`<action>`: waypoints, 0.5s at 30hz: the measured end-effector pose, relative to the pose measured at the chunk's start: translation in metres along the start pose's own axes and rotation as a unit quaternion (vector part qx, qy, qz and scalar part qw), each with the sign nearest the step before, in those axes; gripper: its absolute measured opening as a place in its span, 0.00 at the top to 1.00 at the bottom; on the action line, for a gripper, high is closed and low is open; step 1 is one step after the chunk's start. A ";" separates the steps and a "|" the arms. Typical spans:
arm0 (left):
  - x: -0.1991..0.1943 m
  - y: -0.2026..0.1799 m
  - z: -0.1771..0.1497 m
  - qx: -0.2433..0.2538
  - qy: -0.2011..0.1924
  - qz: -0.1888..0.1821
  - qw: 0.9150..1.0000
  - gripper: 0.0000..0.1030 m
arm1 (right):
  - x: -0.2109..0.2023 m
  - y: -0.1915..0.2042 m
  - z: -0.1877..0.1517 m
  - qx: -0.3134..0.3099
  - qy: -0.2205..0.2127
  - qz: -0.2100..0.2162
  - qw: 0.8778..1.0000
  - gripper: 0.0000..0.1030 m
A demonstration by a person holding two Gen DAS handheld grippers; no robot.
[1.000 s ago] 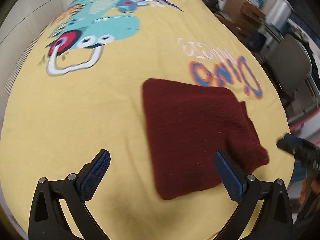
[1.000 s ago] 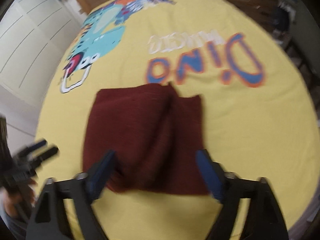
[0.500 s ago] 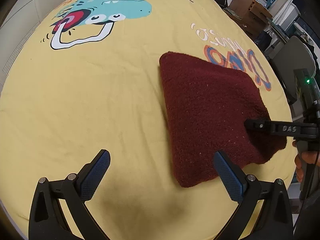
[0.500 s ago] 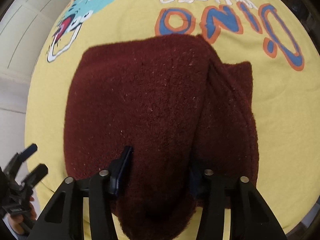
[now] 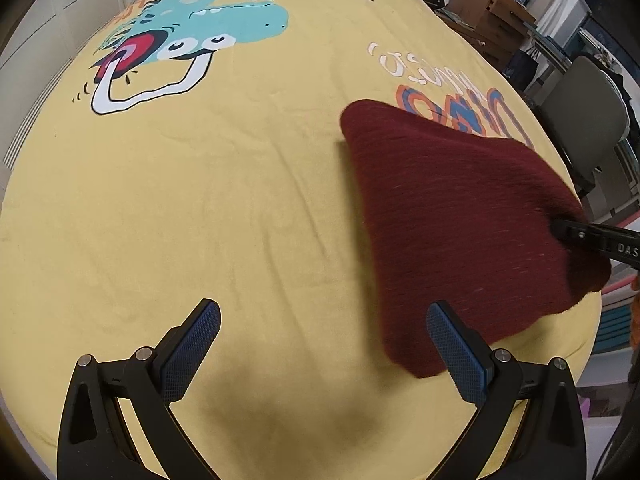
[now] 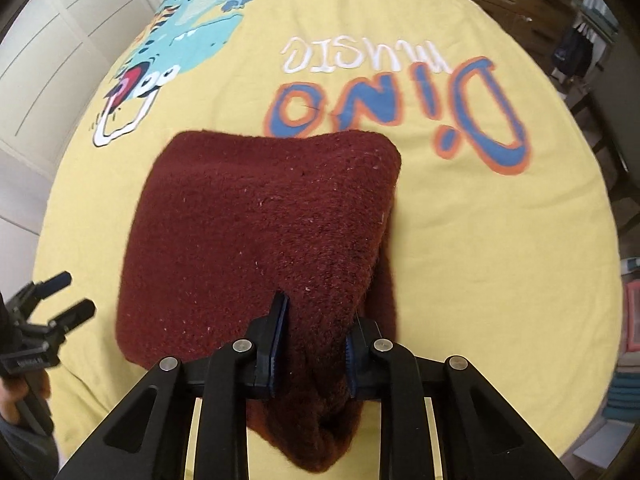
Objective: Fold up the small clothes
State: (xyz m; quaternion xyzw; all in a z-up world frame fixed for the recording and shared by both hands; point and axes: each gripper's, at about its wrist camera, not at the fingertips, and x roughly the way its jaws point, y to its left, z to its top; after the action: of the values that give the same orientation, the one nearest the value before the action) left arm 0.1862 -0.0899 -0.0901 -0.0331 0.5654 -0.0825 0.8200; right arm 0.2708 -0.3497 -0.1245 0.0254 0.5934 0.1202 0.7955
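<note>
**Right claw pinching maroon knit; left claw spread over bedspread**

Right claw (image 6: 316,340): jaws just closing, now gripping a bunched fold at the near edge of the maroon knit garment (image 6: 256,232); blue pads (image 6: 278,336) pressing into the fabric from both sides. Hanging below the pinch, a gathered lump of knit. Extending ahead of the claw, the rest of the garment, lying folded on the yellow bedspread (image 6: 500,240), far edge just touching the "Dino" lettering (image 6: 400,108). Lying further ahead and to the left, a teal dinosaur print (image 6: 188,40).

Left claw (image 5: 324,356): jaws standing wide apart, gripping nothing, hovering over bare yellow bedspread (image 5: 200,200). Lying ahead and to the right, the maroon garment (image 5: 460,220), its near corner just beside the right-hand pad (image 5: 456,356); touching or not, cannot tell. Entering from the right edge, the other claw's black finger (image 5: 592,236), meeting the knit.

Showing at the left edge of the right wrist view, the left claw (image 6: 60,296), well apart from the garment.
</note>
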 end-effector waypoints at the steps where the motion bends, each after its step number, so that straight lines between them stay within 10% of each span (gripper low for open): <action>1: 0.001 -0.001 0.001 -0.001 0.003 -0.003 1.000 0.01 | 0.004 -0.004 -0.003 -0.001 0.004 -0.006 1.000 0.77; 7: 0.011 -0.014 0.002 0.009 0.015 -0.004 1.000 0.01 | 0.053 -0.026 -0.024 0.024 0.034 -0.034 0.999 0.68; 9: 0.014 -0.018 0.002 0.013 0.021 -0.006 1.000 0.01 | 0.048 -0.034 -0.025 0.045 0.023 -0.034 0.998 0.42; 15: 0.024 -0.029 0.011 0.024 0.033 -0.004 0.999 0.01 | 0.027 -0.041 -0.022 0.056 0.012 -0.013 0.998 0.29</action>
State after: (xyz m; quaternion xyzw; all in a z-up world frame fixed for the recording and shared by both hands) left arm 0.2023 -0.1227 -0.1041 -0.0124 0.5900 -0.1002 0.8010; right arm 0.2635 -0.3862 -0.1638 0.0606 0.6091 0.0767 0.7871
